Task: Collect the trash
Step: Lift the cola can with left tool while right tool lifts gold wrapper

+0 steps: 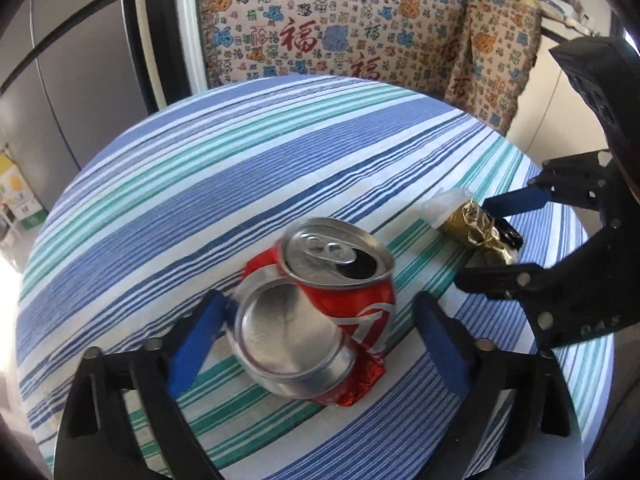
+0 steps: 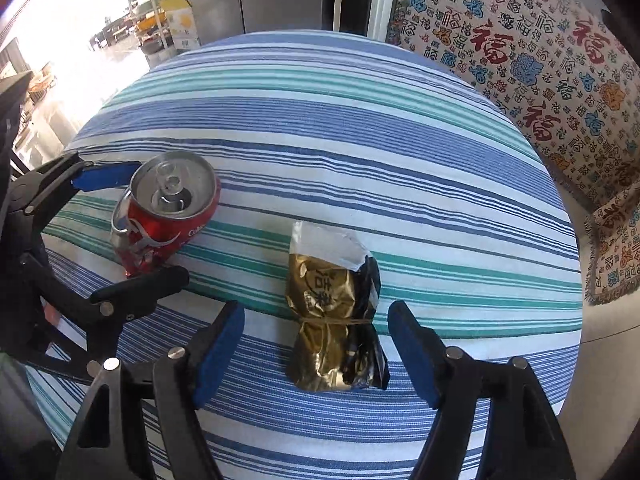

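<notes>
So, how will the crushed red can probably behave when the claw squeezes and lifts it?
The crushed red can is already dented and folded, so it probably gives further under pressure. Its opening shows no liquid, so it looks light. The bare metal ends seem smooth, so the left claw, pads either side, might slip.

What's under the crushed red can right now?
The crushed red can rests directly on the striped tablecloth; nothing else shows around its edges. The patch of cloth beneath it is covered, so anything flat there cannot be seen.
</notes>
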The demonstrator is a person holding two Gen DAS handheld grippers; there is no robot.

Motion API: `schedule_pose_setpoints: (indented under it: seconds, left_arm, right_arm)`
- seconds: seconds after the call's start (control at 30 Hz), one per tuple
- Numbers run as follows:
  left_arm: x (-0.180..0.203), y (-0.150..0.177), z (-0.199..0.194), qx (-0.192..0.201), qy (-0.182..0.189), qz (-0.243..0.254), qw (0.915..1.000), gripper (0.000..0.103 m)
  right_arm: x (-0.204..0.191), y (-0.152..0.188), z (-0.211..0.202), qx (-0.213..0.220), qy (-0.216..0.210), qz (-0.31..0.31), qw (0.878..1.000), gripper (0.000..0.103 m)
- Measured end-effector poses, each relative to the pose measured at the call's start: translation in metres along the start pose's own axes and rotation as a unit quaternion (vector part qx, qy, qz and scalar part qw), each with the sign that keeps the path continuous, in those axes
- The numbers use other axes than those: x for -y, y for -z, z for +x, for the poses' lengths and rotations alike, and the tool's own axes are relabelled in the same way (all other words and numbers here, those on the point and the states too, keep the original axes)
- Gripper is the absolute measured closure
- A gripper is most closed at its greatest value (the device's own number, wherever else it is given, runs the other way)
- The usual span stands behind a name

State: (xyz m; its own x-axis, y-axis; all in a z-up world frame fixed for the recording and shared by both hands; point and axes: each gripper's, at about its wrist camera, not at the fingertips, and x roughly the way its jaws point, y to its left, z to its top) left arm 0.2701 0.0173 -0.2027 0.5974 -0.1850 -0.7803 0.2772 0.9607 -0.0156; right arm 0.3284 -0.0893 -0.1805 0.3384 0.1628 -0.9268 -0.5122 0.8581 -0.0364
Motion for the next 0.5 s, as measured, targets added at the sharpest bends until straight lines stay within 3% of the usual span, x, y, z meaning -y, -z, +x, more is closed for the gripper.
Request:
schedule_pose_setpoints:
  seconds: [0.2,0.37,0.5]
  left_arm:
    - [-0.001,-0.006,-0.022,0.046,0.015,-0.003,0.9988,0.022]
    - [-0.002,-0.005,-0.027,0.034,0.048,-0.035,0.9977,0.022]
    - [0.024,-0.003,-0.043,0.037,0.064,-0.022,0.997,0.022]
  right_arm:
    - [0.012,0.02,-0.026,0.035,-0.014,0.04,0.998,0.06]
    - [0.039,0.051,-0.049,0.054,-0.031,0.094,0.994,0.06]
    - [0.076,0.092,-0.074,0.075,-0.036,0.154,0.985,0.06]
